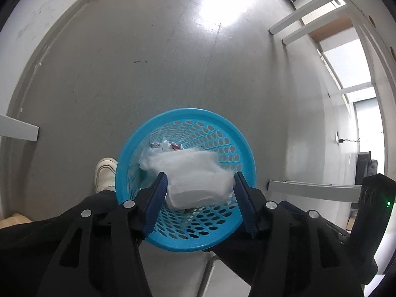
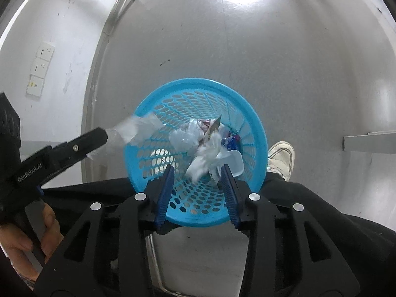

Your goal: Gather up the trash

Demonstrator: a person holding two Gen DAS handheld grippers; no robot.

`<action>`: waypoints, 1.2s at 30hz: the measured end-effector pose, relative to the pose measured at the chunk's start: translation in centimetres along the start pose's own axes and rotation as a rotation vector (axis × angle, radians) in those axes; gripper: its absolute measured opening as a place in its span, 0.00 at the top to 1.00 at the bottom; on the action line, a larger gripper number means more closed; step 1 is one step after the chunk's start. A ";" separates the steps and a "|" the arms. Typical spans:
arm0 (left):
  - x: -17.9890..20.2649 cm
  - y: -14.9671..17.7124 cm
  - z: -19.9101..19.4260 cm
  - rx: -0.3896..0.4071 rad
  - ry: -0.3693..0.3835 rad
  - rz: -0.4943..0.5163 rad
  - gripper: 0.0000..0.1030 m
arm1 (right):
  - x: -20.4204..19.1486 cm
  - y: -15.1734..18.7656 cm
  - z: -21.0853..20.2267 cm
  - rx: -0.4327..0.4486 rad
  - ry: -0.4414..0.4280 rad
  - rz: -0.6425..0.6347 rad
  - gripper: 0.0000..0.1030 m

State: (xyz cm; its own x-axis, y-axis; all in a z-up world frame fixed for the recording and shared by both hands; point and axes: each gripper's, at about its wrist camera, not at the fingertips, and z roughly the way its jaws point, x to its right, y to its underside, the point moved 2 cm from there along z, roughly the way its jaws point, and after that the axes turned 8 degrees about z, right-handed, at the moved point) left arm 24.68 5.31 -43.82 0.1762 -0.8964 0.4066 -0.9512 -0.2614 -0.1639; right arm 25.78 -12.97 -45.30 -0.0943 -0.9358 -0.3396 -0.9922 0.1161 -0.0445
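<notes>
Left gripper (image 1: 199, 185) jaws spread wide, a translucent plastic bag (image 1: 195, 173) filling the gap between the blue pads (image 1: 158, 198); no clear pinch visible from the left wrist view. From the right wrist view, that same gripper (image 2: 105, 133) with the bag (image 2: 135, 130) trailing off its tip over the left rim of the basket; grip on the bag impossible to confirm. Right gripper (image 2: 196, 173) jaws also apart, empty, hovering above the blue perforated basket (image 2: 257, 133).

Down inside the basket: crumpled wrappers and tissue (image 2: 210, 146), a clear plastic scrap, a bit of foil, all heaped toward the right side. Basket (image 1: 247, 148) upright on the floor, wedged close between dark-trousered legs (image 2: 309, 210). White shoe (image 2: 282, 158) just beside the basket's right edge.

Floor (image 2: 247, 49) smooth, grey, glossy, bright light glare at the top. White wall with baseboard curving along the left, wall sockets (image 2: 42, 61) on it. White table legs and frame (image 1: 309, 17) off at the far right in the left wrist view, a grey panel edge (image 1: 19, 128) at the left. Wide bare floor beyond the basket; tight quarters near the legs and a metal chair frame (image 2: 153, 259) underneath.
</notes>
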 end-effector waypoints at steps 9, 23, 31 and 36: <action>1.0 1.0 -3.6 0.030 -0.054 0.057 0.47 | -1.1 1.3 -2.0 0.053 0.044 -0.062 0.57; 3.9 8.9 -13.4 0.075 -0.157 0.340 0.13 | -1.7 8.1 -11.6 0.194 0.065 -0.241 0.16; 3.7 11.4 -14.8 0.119 -0.117 0.330 0.06 | -1.9 11.5 -14.6 0.231 0.047 -0.278 0.08; 4.1 12.0 -14.4 0.111 -0.124 0.348 0.06 | -1.4 12.7 -15.6 0.235 0.026 -0.264 0.08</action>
State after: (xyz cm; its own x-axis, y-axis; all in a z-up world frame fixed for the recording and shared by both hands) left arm 10.36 3.61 -31.17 -0.1165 -0.9731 0.1988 -0.9275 0.0351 -0.3722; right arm 12.03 -15.43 -30.70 0.1575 -0.9517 -0.2636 -0.9373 -0.0600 -0.3433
